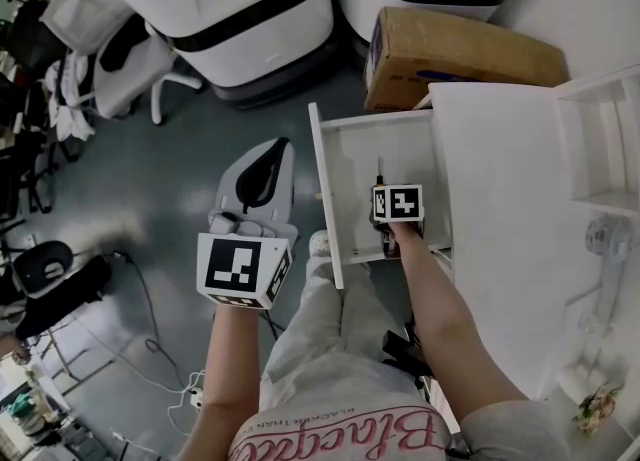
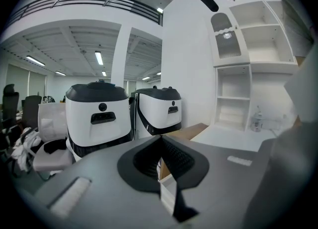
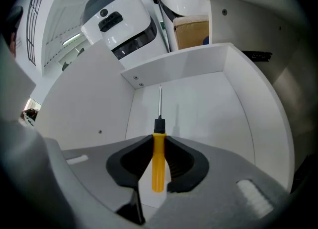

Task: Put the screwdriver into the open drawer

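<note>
Head view: left claw (image 1: pixel 270 164) hangs over the floor (image 1: pixel 170 199); right claw (image 1: pixel 384 189) reaches into the open drawer (image 1: pixel 350 174), its marker cube (image 1: pixel 398 203) masking its load

Left gripper view: jaws pressed together

Right gripper view: jaws clamp the screwdriver (image 3: pixel 158 158) by its yellow handle over the drawer bottom; tip contact unclear
</note>
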`<state>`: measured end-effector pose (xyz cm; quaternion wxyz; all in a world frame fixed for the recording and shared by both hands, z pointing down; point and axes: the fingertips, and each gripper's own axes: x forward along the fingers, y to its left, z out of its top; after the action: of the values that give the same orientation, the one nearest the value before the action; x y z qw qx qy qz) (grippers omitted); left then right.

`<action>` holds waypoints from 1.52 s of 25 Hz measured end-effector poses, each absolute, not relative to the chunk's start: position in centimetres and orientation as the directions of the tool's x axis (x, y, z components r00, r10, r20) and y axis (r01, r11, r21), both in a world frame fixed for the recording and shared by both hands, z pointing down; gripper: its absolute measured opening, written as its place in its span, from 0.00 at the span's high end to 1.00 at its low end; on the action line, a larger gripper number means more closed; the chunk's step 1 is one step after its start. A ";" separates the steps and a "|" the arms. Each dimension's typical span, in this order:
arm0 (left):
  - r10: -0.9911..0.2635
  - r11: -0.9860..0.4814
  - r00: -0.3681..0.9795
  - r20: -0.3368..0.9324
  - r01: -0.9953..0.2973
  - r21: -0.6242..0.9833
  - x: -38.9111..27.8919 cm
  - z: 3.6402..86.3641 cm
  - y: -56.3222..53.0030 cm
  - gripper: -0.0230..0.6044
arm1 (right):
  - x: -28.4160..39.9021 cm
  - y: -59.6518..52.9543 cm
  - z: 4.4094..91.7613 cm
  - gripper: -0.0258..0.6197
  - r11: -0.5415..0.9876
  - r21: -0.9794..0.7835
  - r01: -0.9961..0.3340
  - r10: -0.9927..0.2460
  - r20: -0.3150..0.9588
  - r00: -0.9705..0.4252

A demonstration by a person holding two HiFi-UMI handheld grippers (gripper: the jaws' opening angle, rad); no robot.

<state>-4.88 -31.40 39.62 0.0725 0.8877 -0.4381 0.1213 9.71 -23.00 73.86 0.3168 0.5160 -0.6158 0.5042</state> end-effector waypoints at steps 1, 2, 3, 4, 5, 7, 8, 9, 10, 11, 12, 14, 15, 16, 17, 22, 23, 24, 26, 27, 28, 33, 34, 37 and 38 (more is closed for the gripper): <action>-0.756 -0.610 0.589 0.284 -0.792 0.020 -4.8 39.8 -31.3 0.94 | 9.7 -22.9 74.2 0.84 -0.044 -0.291 -0.956 -0.308 0.914 -0.264; -0.753 -0.614 0.592 0.289 -0.789 0.016 -4.8 39.8 -31.2 0.94 | 9.8 -22.9 74.6 0.84 -0.044 -0.285 -0.957 -0.301 0.918 -0.260; -0.749 -0.618 0.594 0.294 -0.786 0.013 -4.8 39.9 -31.1 0.94 | 9.9 -22.8 75.0 0.84 -0.044 -0.278 -0.960 -0.294 0.922 -0.253; -0.747 -0.621 0.595 0.298 -0.784 0.009 -4.9 39.9 -31.1 0.94 | 9.9 -22.8 75.4 0.84 -0.045 -0.270 -0.962 -0.288 0.925 -0.246; -0.746 -0.621 0.594 0.302 -0.784 0.007 -5.0 40.0 -31.1 0.94 | 10.0 -22.7 75.6 0.84 -0.048 -0.263 -0.963 -0.282 0.929 -0.240; -0.746 -0.617 0.589 0.311 -0.787 0.008 -5.3 40.0 -31.2 0.94 | 10.0 -22.6 76.0 0.84 -0.061 -0.258 -0.964 -0.275 0.933 -0.232; -0.747 -0.615 0.586 0.314 -0.788 0.009 -5.5 40.0 -31.2 0.94 | 10.0 -22.5 76.1 0.84 -0.068 -0.260 -0.963 -0.274 0.933 -0.232; -0.747 -0.614 0.585 0.316 -0.789 0.009 -5.6 40.1 -31.2 0.94 | 9.9 -22.5 76.3 0.84 -0.074 -0.263 -0.962 -0.273 0.933 -0.234; -0.748 -0.614 0.584 0.316 -0.789 0.008 -5.8 40.2 -31.1 0.94 | 9.9 -22.5 76.5 0.84 -0.079 -0.265 -0.961 -0.272 0.933 -0.235; -0.748 -0.613 0.583 0.316 -0.790 0.007 -5.9 40.3 -31.1 0.94 | 9.9 -22.5 76.7 0.84 -0.083 -0.265 -0.961 -0.268 0.934 -0.234; -0.749 -0.612 0.581 0.318 -0.791 0.006 -6.0 40.4 -31.1 0.94 | 10.0 -22.5 76.9 0.84 -0.085 -0.261 -0.961 -0.263 0.937 -0.231; -0.751 -0.606 0.575 0.326 -0.795 0.006 -6.3 40.3 -31.0 0.94 | 10.1 -22.4 77.3 0.84 -0.084 -0.249 -0.965 -0.251 0.942 -0.221; -0.752 -0.603 0.571 0.328 -0.797 0.006 -6.4 40.4 -31.0 0.94 | 10.1 -22.5 77.5 0.84 -0.081 -0.241 -0.967 -0.247 0.945 -0.215; -0.753 -0.601 0.569 0.330 -0.799 0.004 -6.6 40.6 -30.9 0.94 | 10.1 -22.5 77.7 0.84 -0.077 -0.236 -0.969 -0.245 0.946 -0.211; -0.754 -0.600 0.567 0.332 -0.800 0.003 -6.8 40.8 -30.9 0.94 | 10.1 -22.6 77.8 0.84 -0.076 -0.233 -0.970 -0.243 0.947 -0.209; -0.754 -0.593 0.557 0.347 -0.805 0.005 -7.6 41.1 -30.6 0.94 | 10.2 -22.8 78.0 0.84 -0.098 -0.217 -0.971 -0.245 0.951 -0.188; -0.755 -0.592 0.557 0.347 -0.806 0.006 -7.7 41.3 -30.5 0.94 | 10.2 -22.8 78.1 0.83 -0.099 -0.215 -0.972 -0.247 0.951 -0.185; -0.755 -0.592 0.557 0.346 -0.806 0.007 -7.7 41.4 -30.5 0.94 | 10.2 -22.8 78.2 0.83 -0.096 -0.212 -0.972 -0.250 0.951 -0.183; -0.756 -0.591 0.557 0.344 -0.807 0.008 -7.6 41.5 -30.4 0.94 | 10.2 -22.8 78.3 0.83 -0.083 -0.203 -0.976 -0.257 0.950 -0.176; -0.756 -0.591 0.557 0.344 -0.807 0.008 -7.5 41.4 -30.4 0.94 | 10.2 -22.8 78.2 0.82 -0.077 -0.196 -0.978 -0.261 0.950 -0.170; -0.756 -0.591 0.558 0.343 -0.806 0.008 -7.5 41.3 -30.3 0.94 | 10.2 -22.8 78.2 0.79 -0.074 -0.191 -0.979 -0.264 0.950 -0.165; -0.759 -0.593 0.561 0.331 -0.805 0.008 -7.7 40.9 -30.1 0.94 | 9.8 -23.2 77.5 0.64 -0.077 -0.193 -0.978 -0.294 0.942 -0.163; -0.759 -0.593 0.562 0.329 -0.805 0.008 -7.7 40.9 -30.0 0.94 | 9.1 -23.5 77.1 0.60 -0.073 -0.232 -0.970 -0.315 0.928 -0.199; -0.758 -0.597 0.570 0.317 -0.802 0.013 -7.4 40.3 -29.9 0.94 | 9.0 -23.6 76.1 0.55 -0.065 -0.241 -0.968 -0.339 0.918 -0.206; -0.757 -0.600 0.574 0.311 -0.800 0.014 -7.2 40.1 -29.9 0.94 | 9.4 -23.5 75.8 0.54 -0.064 -0.223 -0.973 -0.342 0.920 -0.189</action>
<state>-7.20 -29.91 40.08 0.0768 0.8838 -0.4404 0.1379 9.41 -23.54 75.82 0.3263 0.5469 -0.6011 0.4828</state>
